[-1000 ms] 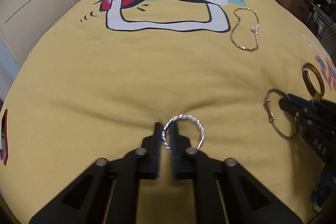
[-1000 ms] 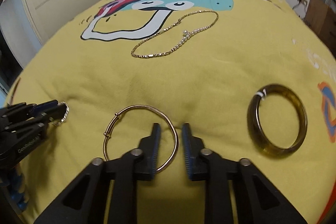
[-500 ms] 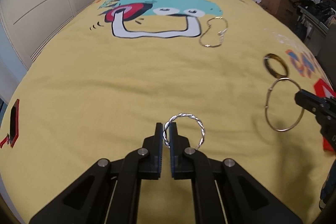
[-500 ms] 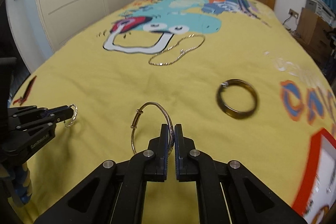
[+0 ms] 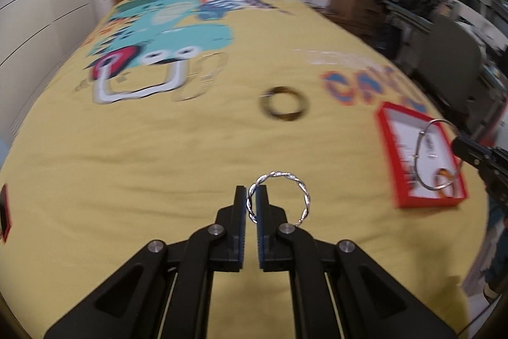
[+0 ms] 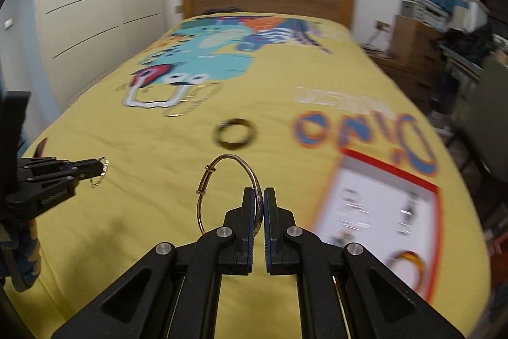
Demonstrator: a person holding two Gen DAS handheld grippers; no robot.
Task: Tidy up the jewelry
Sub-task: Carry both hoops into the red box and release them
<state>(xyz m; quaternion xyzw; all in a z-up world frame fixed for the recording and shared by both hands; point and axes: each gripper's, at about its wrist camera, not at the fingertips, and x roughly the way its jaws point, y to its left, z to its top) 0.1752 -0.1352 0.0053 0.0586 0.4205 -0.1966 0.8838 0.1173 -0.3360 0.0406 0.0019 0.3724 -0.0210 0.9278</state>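
Two bangles pinched and lifted above the bed

The left gripper [image 5: 250, 202] is clamped on a silver twisted bangle [image 5: 279, 199]; the right gripper [image 6: 258, 204] is clamped on a thin wire bangle [image 6: 228, 189]. Both hoops stand up from the fingertips, above the yellow bedspread [image 5: 158, 154]. They look light, stiff and slippery, so a rim pinch suits them. The red-edged box [image 6: 390, 205] lies ahead and to the right.

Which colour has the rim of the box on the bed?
Red rim, seen best in the left wrist view.
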